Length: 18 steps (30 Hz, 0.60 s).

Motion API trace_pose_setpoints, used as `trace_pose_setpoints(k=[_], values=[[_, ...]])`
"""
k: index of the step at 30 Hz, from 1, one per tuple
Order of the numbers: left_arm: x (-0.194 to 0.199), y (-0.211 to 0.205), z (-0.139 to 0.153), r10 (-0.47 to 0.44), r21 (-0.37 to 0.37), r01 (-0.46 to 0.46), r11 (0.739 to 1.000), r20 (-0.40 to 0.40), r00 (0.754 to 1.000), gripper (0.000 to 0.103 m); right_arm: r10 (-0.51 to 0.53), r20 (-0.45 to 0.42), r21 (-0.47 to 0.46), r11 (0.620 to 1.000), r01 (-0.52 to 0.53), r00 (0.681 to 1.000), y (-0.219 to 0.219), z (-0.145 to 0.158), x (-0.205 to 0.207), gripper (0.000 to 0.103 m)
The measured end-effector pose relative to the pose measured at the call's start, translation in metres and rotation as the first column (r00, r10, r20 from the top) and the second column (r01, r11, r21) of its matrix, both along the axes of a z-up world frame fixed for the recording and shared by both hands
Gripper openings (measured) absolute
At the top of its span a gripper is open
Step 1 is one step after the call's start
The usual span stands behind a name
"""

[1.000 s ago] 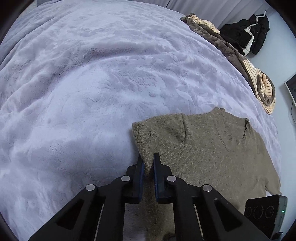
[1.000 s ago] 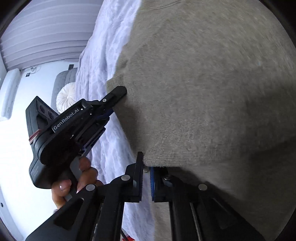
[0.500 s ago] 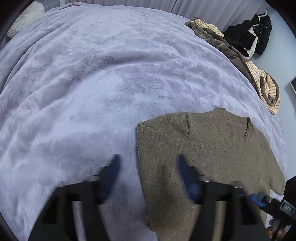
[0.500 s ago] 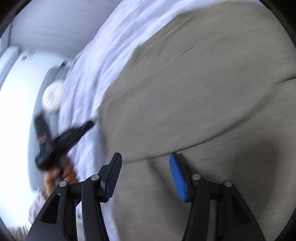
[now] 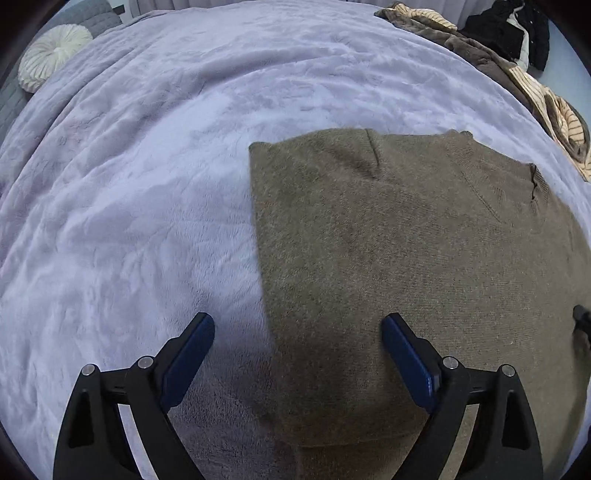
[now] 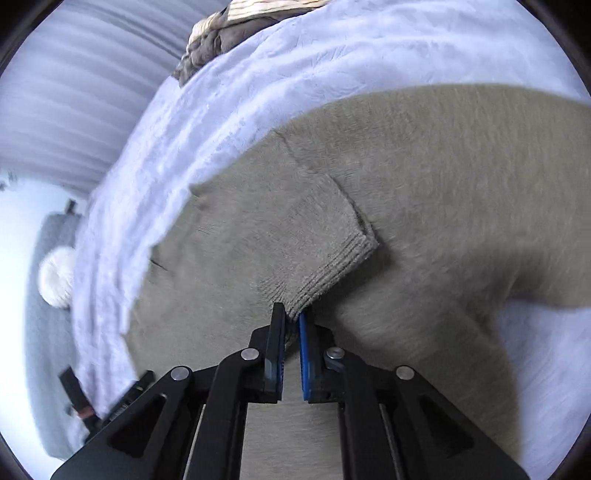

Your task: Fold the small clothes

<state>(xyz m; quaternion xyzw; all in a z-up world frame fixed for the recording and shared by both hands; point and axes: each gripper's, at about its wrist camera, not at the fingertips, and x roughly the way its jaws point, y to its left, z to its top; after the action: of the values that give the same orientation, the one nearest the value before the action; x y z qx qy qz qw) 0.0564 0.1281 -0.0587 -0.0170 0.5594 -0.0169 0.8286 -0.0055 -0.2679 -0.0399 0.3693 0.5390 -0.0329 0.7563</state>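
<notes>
An olive-brown knit sweater [image 5: 388, 251] lies flat on the lilac bed blanket [image 5: 147, 166], its left side folded in to a straight edge. My left gripper [image 5: 298, 332] is open and empty, hovering over the sweater's left folded edge. In the right wrist view the sweater [image 6: 443, 166] fills the middle. My right gripper [image 6: 291, 317] is shut on the ribbed cuff [image 6: 325, 269] of the sweater's sleeve, which lies folded over the body.
A pile of brown and striped clothes [image 5: 517, 74] lies at the bed's far right edge, with a black garment [image 5: 509, 33] behind it. A round white cushion [image 5: 51, 55] sits at the far left. Curtains [image 6: 74, 74] hang beyond the bed.
My left gripper let go of the sweater's folded edge and opened wide. My right gripper released the hem, moved over and shut on the sleeve cuff.
</notes>
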Motion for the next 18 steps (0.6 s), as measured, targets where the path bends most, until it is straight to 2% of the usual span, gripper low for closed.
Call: trace_pose_setpoints(k=[2, 3, 6, 9, 11, 12, 13, 14, 15, 18], values=[[-0.004, 0.004, 0.004, 0.025, 0.0, -0.025, 1.0, -0.004, 1.0, 0.093, -0.053, -0.004, 0.089, 0.995, 0.054, 0.999, -0.013, -0.007, -0.011, 0.008], [-0.007, 0.004, 0.007, 0.027, 0.006, -0.027, 1.0, -0.005, 1.0, 0.093, -0.059, -0.004, 0.097, 0.994, 0.06, 0.998, -0.015, -0.006, -0.016, 0.012], [-0.016, -0.001, 0.014, 0.009, 0.018, -0.009, 1.0, -0.006, 1.0, 0.093, -0.023, -0.013, 0.056, 0.998, 0.023, 1.0, -0.013, 0.004, -0.033, 0.013], [-0.022, -0.007, 0.02, -0.023, 0.03, 0.023, 0.999, 0.014, 1.0, 0.093, 0.007, -0.027, 0.078, 0.997, -0.005, 1.0, -0.014, 0.009, -0.056, 0.017], [-0.021, -0.005, 0.014, -0.012, 0.054, 0.013, 0.998, -0.009, 1.0, 0.093, 0.017, -0.031, 0.08, 0.997, -0.014, 0.999, -0.012, 0.013, -0.068, 0.022], [-0.02, 0.0, 0.01, 0.002, 0.043, 0.0, 0.999, -0.034, 0.999, 0.09, 0.026, -0.029, 0.077, 0.997, -0.024, 0.999, -0.011, 0.015, -0.075, 0.027], [-0.019, 0.007, 0.007, 0.025, 0.001, -0.025, 1.0, -0.056, 0.998, 0.079, 0.03, -0.025, 0.07, 0.997, -0.028, 0.999, -0.023, 0.02, -0.088, 0.031], [-0.019, 0.017, 0.006, 0.049, -0.063, -0.054, 0.997, -0.077, 0.996, 0.075, 0.039, -0.021, 0.063, 0.997, -0.037, 0.999, -0.021, 0.022, -0.093, 0.036], [-0.019, 0.027, 0.007, 0.075, -0.115, -0.085, 0.99, -0.091, 0.993, 0.072, 0.042, -0.02, 0.059, 0.997, -0.041, 0.999, -0.022, 0.02, -0.094, 0.036], [-0.019, 0.043, 0.006, 0.081, -0.213, -0.108, 0.971, -0.13, 0.988, 0.05, 0.057, -0.02, 0.075, 0.996, -0.055, 0.998, -0.02, 0.018, -0.104, 0.036]])
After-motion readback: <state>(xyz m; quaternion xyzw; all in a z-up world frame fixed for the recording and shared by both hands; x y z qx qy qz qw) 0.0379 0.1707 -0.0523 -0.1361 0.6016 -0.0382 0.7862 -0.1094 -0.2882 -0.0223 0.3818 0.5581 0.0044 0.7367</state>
